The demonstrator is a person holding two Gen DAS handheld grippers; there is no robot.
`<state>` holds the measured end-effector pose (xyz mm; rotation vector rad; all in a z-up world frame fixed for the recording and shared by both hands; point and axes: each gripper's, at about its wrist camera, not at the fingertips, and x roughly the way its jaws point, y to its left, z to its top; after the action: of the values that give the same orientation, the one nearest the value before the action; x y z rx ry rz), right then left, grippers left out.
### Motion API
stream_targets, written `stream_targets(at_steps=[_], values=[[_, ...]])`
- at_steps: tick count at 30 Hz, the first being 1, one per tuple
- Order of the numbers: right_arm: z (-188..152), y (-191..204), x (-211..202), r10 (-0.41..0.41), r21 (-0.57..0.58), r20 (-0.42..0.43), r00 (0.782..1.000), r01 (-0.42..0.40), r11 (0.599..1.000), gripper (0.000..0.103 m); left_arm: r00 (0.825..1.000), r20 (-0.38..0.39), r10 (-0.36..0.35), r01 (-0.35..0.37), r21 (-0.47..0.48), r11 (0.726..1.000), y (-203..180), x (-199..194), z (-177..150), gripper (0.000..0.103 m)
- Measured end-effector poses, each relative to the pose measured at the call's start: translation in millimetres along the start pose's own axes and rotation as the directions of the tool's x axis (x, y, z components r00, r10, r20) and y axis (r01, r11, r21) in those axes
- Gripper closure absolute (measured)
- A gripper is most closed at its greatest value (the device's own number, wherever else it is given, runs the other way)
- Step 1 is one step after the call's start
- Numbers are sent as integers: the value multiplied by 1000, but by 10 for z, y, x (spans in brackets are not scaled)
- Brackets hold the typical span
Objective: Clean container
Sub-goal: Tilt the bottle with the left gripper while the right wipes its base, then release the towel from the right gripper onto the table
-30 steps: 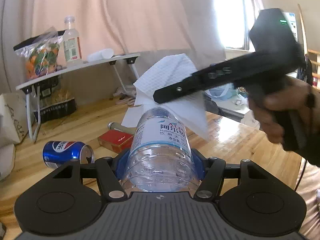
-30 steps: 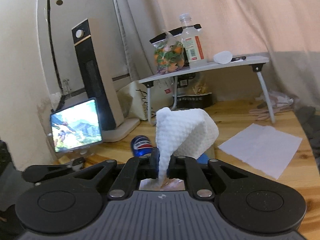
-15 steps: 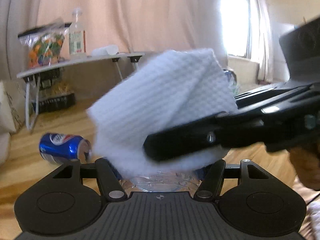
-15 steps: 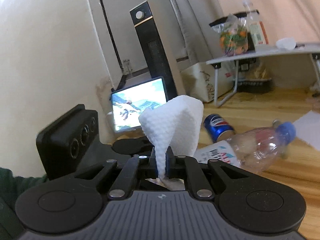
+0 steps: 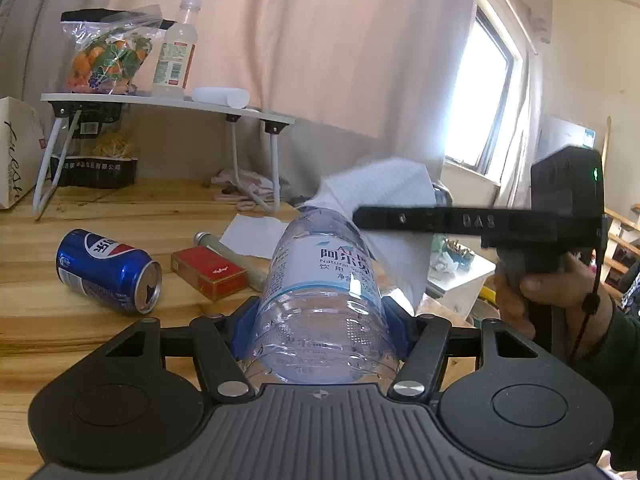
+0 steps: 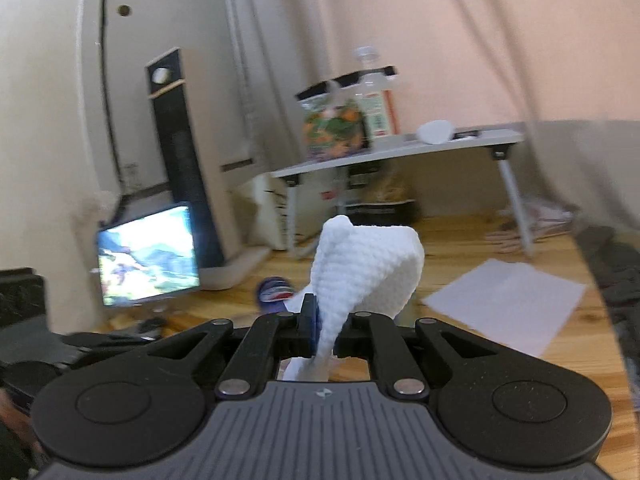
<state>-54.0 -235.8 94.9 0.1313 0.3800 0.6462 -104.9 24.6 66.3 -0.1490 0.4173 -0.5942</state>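
My left gripper point(image 5: 320, 320) is shut on a clear plastic water bottle point(image 5: 320, 292) with a white and blue label, held by its lower body and pointing away. My right gripper point(image 6: 324, 324) is shut on a white paper towel point(image 6: 372, 272). In the left wrist view the right gripper point(image 5: 360, 216) reaches in from the right and holds the towel point(image 5: 384, 192) against the far end of the bottle, hiding its cap.
A Pepsi can point(image 5: 108, 272) lies on the wooden floor beside a red box point(image 5: 208, 272) and a tube point(image 5: 228, 252). A white sheet point(image 6: 508, 304) lies on the floor. A low white folding table point(image 5: 168, 104) holds a snack bag and a bottle. A lit screen point(image 6: 148, 256) stands at the left.
The right gripper and towel swept from close over the bottle's body out to its far end. The right wrist view swung back toward the folding table.
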Motion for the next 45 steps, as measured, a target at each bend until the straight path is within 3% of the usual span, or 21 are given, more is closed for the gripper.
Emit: stream_targets(at_steps=[5,9,13,16,19,21,26,27,29,31,33,35,38,40,43,45], values=[[-121,36,3,110,58,-48,993,-107,993,92,1000,-5,17,-17,-22,1000,78,38,-1,38],[-236,173,48,204,61,-142,969,-197,978,92,1000,-5,31,-31,-16,999,112,50,-33,38],[-279,251,39,189,39,-183,965,-185,982,92,999,-5,52,-52,11,999,119,44,-74,38],[-207,72,94,53,25,-156,986,-49,998,92,998,-7,64,-64,21,998,137,33,-94,38],[-78,-229,242,-129,-8,-123,984,129,992,92,998,-5,64,-64,22,998,144,30,-92,38],[-33,-468,451,-217,-2,-153,964,219,976,91,998,3,65,-65,28,997,132,19,-86,38],[-51,-915,950,-340,2,-257,905,353,936,89,997,12,73,-73,35,997,119,-13,-59,38],[-86,-933,1027,-377,-41,-265,888,380,924,85,997,13,74,-75,35,997,121,-22,-50,38],[-114,-893,1064,-396,-94,-270,878,385,918,55,997,18,76,-76,34,997,125,-45,-32,38],[-143,-832,1058,-411,-141,-266,872,386,912,38,997,19,75,-75,30,997,127,-51,-20,38],[-186,-742,1017,-437,-207,-252,864,393,896,36,997,18,77,-77,31,997,117,-51,-7,38],[-184,-663,968,-463,-250,-229,856,408,878,27,997,21,75,-76,40,996,95,-66,1,38],[-103,-591,851,-530,-308,-132,838,473,825,11,997,28,74,-76,49,996,69,-83,17,38],[-46,-548,803,-544,-321,-61,837,500,805,8,997,32,75,-77,49,996,60,-91,21,38],[67,-420,616,-512,-294,18,859,494,818,7,996,42,84,-86,48,995,49,-101,17,38],[154,-338,434,-425,-199,43,904,424,883,5,995,48,89,-91,43,995,50,-105,18,38]])
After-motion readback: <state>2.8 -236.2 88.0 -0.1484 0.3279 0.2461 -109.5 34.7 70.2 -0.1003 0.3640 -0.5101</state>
